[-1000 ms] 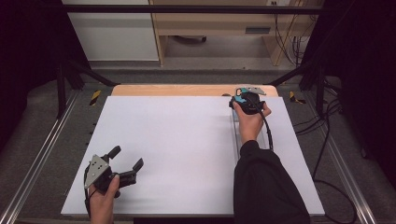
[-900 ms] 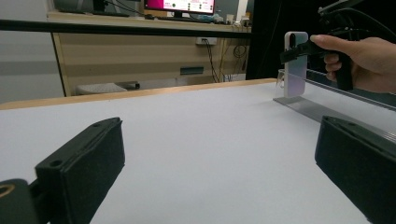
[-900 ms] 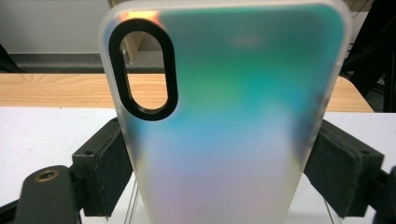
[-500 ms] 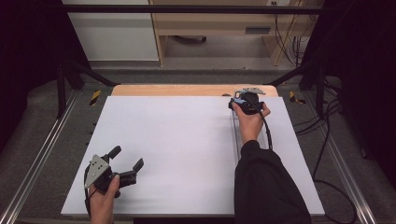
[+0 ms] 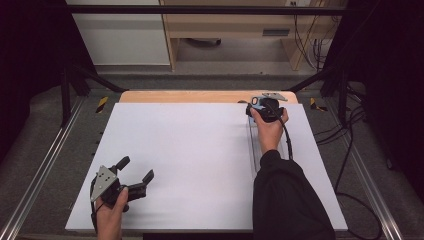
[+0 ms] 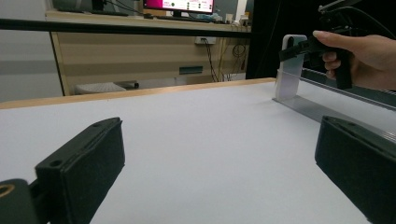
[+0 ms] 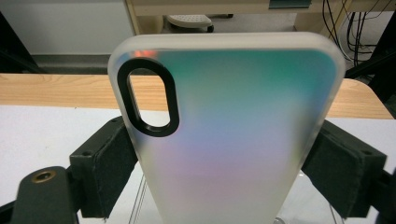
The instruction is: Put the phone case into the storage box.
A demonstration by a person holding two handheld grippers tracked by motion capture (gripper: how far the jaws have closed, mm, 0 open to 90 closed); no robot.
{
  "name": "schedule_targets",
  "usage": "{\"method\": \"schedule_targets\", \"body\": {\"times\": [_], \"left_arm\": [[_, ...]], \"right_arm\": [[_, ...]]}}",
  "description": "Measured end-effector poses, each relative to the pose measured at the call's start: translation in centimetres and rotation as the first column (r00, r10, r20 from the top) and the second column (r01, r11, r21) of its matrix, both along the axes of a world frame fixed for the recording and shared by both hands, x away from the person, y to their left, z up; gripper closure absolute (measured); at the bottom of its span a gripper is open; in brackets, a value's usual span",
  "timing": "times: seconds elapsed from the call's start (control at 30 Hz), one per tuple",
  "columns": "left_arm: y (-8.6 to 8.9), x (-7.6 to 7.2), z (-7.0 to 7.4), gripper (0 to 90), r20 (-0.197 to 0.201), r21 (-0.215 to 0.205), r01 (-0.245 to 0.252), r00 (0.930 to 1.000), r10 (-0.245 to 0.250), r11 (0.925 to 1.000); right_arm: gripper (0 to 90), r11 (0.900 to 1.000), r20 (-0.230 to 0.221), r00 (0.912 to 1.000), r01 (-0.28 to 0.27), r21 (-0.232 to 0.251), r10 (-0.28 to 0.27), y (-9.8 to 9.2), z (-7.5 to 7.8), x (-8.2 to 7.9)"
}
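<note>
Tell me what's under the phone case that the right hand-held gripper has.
The phone case stands upright between the right hand-held gripper jaws, over a clear rack on the white table. Its lower edge is out of view, so contact can't be judged.

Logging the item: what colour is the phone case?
Frosted translucent phone case, teal-to-pink sheen, black camera ring; right gripper view.

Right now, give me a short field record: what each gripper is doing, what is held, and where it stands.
right gripper: jaws on both side edges of the phone case, just been easing open
phone case: frosted, translucent, upright, camera cutout at upper left in the right gripper view
case location: far right of the white table, on a clear rack
left gripper: open, nothing between jaws, near left corner
</note>
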State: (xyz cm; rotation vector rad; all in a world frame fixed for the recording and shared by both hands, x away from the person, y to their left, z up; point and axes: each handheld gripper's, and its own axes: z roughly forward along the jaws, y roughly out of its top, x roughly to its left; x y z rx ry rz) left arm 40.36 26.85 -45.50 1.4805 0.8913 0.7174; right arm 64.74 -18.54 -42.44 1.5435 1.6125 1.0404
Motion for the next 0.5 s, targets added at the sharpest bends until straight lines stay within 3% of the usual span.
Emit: {"method": "schedule_targets", "body": {"times": [0.4,0.5], "left_arm": [[-0.09,0.04,-0.04,1.2,-0.002,0.001,0.001,1.0,-0.001,1.0],[-0.04,0.03,-0.03,1.2,-0.002,-0.001,0.001,1.0,-0.001,1.0]], "right_arm": [[16.0,1.0,-0.002,1.0,-0.007,-0.013,0.007,0.09,-0.24,0.53],[12.2,1.0,-0.002,1.0,-0.009,-0.012,0.009,0.16,-0.23,0.48]]}}
